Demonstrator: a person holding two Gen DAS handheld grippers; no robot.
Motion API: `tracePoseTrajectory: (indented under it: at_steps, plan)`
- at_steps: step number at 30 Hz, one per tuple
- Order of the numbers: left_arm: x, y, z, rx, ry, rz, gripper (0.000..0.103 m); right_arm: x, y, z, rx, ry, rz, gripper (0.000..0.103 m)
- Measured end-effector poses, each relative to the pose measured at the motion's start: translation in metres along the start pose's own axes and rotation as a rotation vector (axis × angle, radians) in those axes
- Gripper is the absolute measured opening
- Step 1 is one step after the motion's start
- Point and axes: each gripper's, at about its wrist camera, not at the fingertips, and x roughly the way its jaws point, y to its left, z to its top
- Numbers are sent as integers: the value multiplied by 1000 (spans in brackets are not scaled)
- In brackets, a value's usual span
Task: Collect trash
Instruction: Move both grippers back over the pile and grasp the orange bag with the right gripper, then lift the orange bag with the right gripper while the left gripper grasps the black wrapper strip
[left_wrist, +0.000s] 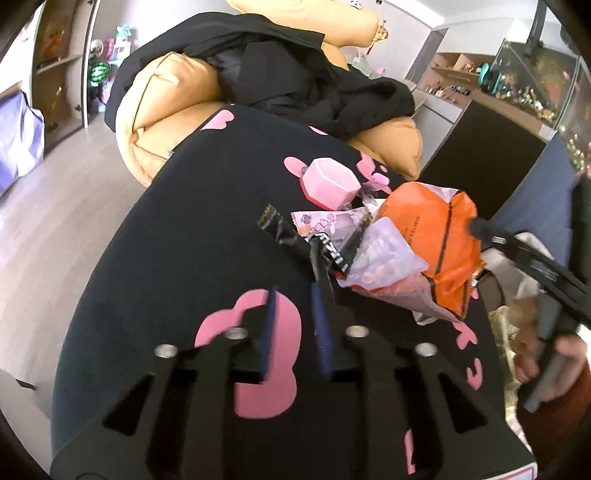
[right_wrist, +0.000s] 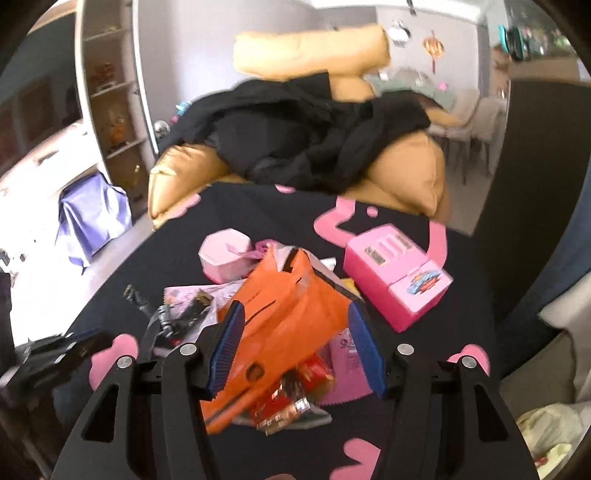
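Observation:
A heap of trash lies on a black cloth with pink shapes (left_wrist: 155, 236): an orange plastic bag (left_wrist: 424, 232), a clear pouch of pink sweets (left_wrist: 384, 258), black wrappers (left_wrist: 284, 232) and a pink printed wrapper (left_wrist: 328, 221). My left gripper (left_wrist: 295, 302) is open with a narrow gap, just short of the black wrappers, holding nothing. In the right wrist view my right gripper (right_wrist: 295, 343) is wide open with its blue pads (right_wrist: 231, 343) on either side of the orange bag (right_wrist: 280, 325). Red and foil wrappers (right_wrist: 295, 391) lie under it.
A pink hexagonal box (left_wrist: 328, 181) sits behind the heap. A pink toy cash register (right_wrist: 395, 273) stands to the right. A tan sofa (right_wrist: 406, 173) with black clothes (right_wrist: 314, 140) lies beyond. A white plastic bag (right_wrist: 546, 432) sits low at the right. The right gripper shows in the left wrist view (left_wrist: 480, 229).

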Motion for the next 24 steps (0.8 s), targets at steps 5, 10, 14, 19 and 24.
tracePoseTrajectory:
  at_steps: [5,10,14,19,24]
  plan:
    - [-3,-2,-1,29,-14,-31,42,26,-6,-9,24,82,48,55]
    - [3,-3,-1,16,-5,-36,43,23,-21,-24,36,104,168,37]
    - [7,-7,-5,24,9,-38,43,12,-38,-30,43,124,166,28]
    - [8,-12,-1,30,0,-32,45,-5,-61,-42,42,112,103,24]
    - [19,-20,9,51,-6,-17,48,-23,-72,-45,41,62,77,22]
